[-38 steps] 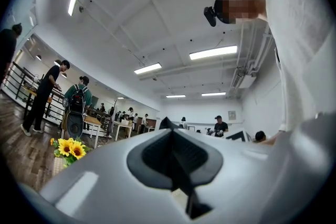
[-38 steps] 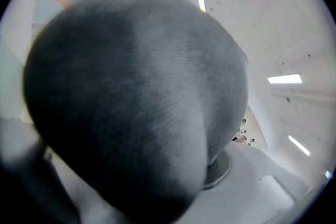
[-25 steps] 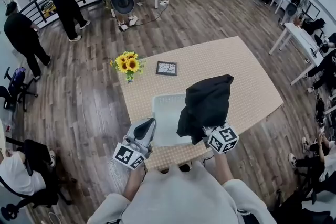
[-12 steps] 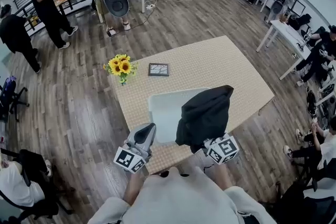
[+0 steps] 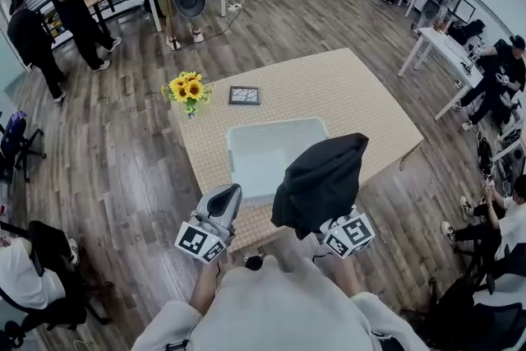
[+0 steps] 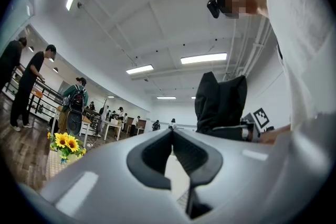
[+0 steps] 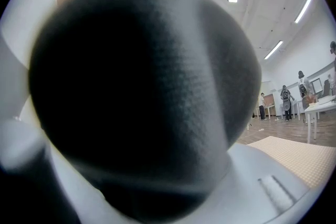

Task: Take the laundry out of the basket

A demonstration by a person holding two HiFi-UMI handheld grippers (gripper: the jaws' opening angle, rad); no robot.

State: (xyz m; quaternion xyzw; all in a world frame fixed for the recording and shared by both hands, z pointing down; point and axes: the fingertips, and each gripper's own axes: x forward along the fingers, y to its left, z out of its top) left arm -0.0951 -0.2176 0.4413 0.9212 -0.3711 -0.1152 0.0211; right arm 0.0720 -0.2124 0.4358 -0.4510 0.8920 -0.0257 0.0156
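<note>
The right gripper [image 5: 337, 228] clamps its jaws on the black garment [image 5: 320, 181] at 5 o'clock of the basket [image 5: 246, 145], the left gripper [image 5: 227, 201] has its jaws together and empty, so a thin bite could drop the garment.

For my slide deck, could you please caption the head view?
Right tongs hold black garment raised near white basket; left tongs shut, empty.

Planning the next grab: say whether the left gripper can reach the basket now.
Probably yes: the empty left gripper hangs just short of the basket; the black garment hangs further right.
</note>
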